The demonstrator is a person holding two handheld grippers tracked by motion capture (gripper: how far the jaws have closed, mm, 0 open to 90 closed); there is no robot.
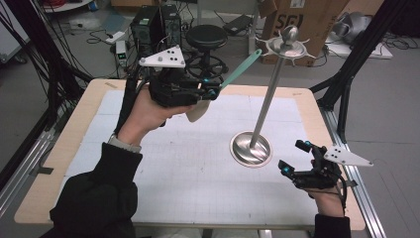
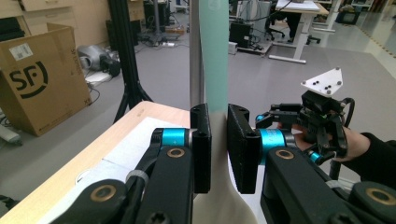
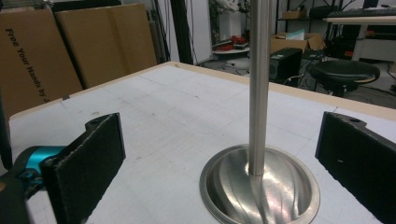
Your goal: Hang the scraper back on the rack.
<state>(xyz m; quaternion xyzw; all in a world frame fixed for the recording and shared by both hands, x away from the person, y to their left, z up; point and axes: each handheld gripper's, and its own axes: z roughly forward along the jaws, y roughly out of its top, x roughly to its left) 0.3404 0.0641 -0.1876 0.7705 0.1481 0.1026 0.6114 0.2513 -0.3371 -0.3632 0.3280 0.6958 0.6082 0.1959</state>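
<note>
Steel stand: a polished steel stand (image 1: 251, 148), with a round dished base, a slim upright pole and a ringed top with hooks, is seen on the right half of the desk (image 1: 69, 144), its pole leaning toward the far side in the high view.
Spoon: a long mint-green and cream plastic spoon (image 1: 241, 68) is held above the desk at the far left, its green handle slanting up toward the top of the stand and its cream bowl hanging below the jaws.
Left gripper: the left gripper (image 1: 214, 92) is raised over the far left of the desk; its jaws are closed narrowly on the spoon, the pads pressed against both sides of the handle in the left gripper view (image 2: 218, 149).
Right gripper: the right gripper (image 1: 294, 157) is kept low at the near right, just beside the stand's base; its jaws are spread wide, with the base and pole (image 3: 259, 88) seen between them but untouched.
Desk surface: a pale gridded mat (image 1: 188, 163) is laid over the wooden top.
</note>
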